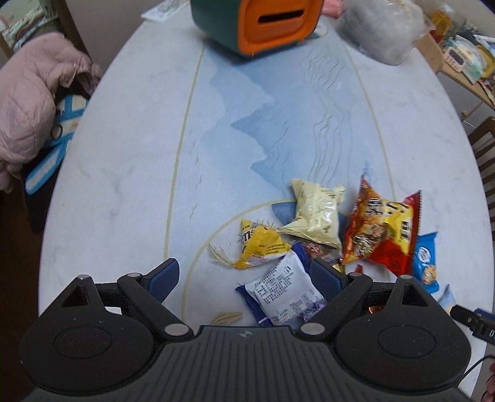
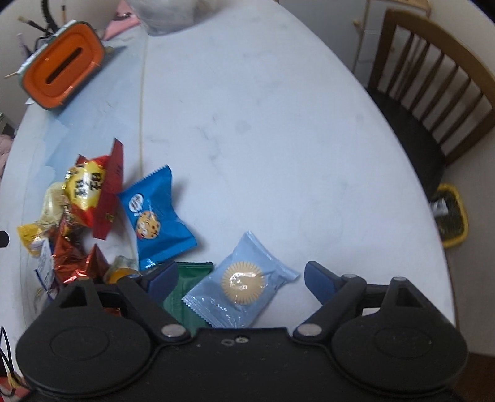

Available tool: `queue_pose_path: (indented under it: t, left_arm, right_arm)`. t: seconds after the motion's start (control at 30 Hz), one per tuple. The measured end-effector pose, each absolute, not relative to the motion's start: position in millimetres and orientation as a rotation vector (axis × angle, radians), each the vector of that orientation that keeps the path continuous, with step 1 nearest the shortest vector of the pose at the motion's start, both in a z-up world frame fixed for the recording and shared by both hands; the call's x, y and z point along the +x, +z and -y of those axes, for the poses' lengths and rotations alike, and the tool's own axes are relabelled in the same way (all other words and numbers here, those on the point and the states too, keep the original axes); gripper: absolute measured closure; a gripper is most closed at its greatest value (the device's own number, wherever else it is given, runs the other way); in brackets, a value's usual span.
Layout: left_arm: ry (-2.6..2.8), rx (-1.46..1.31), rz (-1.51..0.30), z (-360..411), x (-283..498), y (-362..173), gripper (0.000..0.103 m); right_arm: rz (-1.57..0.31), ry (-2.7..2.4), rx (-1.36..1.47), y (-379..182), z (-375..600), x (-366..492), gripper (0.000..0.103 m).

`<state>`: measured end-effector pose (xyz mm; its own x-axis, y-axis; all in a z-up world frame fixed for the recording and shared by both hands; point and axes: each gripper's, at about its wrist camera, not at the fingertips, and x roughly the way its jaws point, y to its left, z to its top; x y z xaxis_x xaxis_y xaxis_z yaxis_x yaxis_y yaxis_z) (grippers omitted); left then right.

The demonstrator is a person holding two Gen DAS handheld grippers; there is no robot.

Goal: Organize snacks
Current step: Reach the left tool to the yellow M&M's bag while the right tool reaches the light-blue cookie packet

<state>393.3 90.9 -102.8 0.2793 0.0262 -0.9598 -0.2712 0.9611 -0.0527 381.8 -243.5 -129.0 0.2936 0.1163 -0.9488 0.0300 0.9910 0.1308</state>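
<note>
Right tool (image 2: pixel 241 280): jaws spread wide, nothing gripped.
Pale blue packet (image 2: pixel 244 283): flat on tabletop (image 2: pixel 278 123), lying between the right tool's fingers; long axis runs near-left to far-right.
Left tool (image 1: pixel 244 275): released, empty; white-and-blue packet (image 1: pixel 284 290) by its right finger.
Nearer tool: right, judged.

Both wrist cams look down close over the table (image 1: pixel 123 173); left from pile's left, right from its right. 2 views share the orange-lidded bin (image 1: pixel 266 24) (image 2: pixel 62 69) and blue cookie packet (image 1: pixel 426 259) (image 2: pixel 156 213).
</note>
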Motion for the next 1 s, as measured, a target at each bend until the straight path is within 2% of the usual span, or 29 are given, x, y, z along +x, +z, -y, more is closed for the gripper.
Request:
queue_pose_path:
  t: [0.43, 0.5, 0.57, 0.63, 0.73, 0.77, 0.93, 1.0]
  left_arm:
    - [0.204, -0.318, -1.335, -107.6, 422.3, -144.8, 0.012]
    - [0.22, -0.319, -1.336, -108.0, 424.3, -148.7, 0.023]
    - [0.224, -0.33, -1.344, -109.6, 426.4, -153.2, 0.028]
    - [0.224, -0.345, -1.348, -111.4, 427.2, -156.4, 0.028]
    - [0.209, -0.36, -1.358, -111.3, 428.0, -160.2, 0.039]
    - [0.205, -0.368, -1.361, -111.4, 428.5, -161.2, 0.045]
    - [0.208, -0.387, -1.357, -111.8, 429.3, -163.7, 0.052]
    - [0.206, -0.398, -1.352, -113.0, 429.0, -163.7, 0.058]
  right_arm:
    - [-1.305, -0.046, 0.21, -156.1, 245.8, 387.1, 0.025]
    - [-1.305, -0.048, 0.212, -158.3, 246.5, 388.6, 0.027]
    - [-1.308, -0.046, 0.206, -159.5, 245.5, 389.1, 0.03]
    - [-1.308, -0.044, 0.201, -159.3, 244.1, 388.0, 0.036]
    - [-1.3, -0.038, 0.186, -158.4, 243.3, 385.8, 0.045]
    - [-1.297, -0.031, 0.184, -158.3, 242.5, 385.4, 0.046]
    - [-1.291, -0.012, 0.171, -158.5, 240.4, 382.6, 0.049]
    - [-1.285, -0.003, 0.158, -158.7, 239.7, 381.4, 0.051]
